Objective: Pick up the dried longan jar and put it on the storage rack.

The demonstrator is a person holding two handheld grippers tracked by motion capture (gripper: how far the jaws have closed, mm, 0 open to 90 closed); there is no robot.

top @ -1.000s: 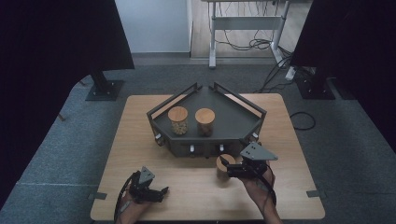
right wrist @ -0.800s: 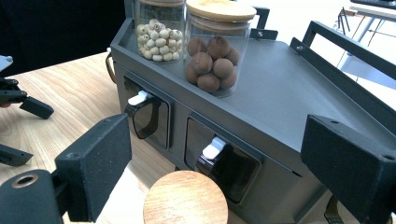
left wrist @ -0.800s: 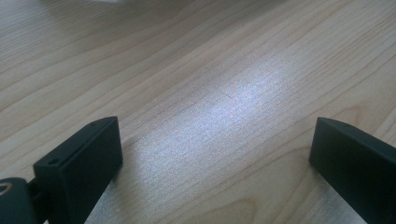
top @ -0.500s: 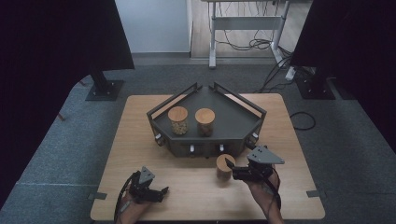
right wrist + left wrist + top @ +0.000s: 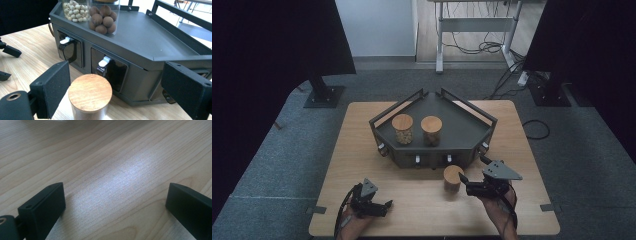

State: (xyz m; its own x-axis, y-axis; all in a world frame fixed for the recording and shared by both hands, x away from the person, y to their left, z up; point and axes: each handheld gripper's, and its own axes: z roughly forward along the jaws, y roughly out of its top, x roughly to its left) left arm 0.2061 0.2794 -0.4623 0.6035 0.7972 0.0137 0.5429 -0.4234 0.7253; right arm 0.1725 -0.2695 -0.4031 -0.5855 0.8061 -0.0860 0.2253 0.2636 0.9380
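Right tool (image 5: 463, 183) backed off round wood-lidded jar (image 5: 452, 178), jaws apart.

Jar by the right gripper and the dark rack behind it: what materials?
Jar: clear wall, likely glass or acrylic; lid looks like wood, matte, visible grain. Rack: probably painted metal, matte dark grey, thin folded edges, screw heads on rails.
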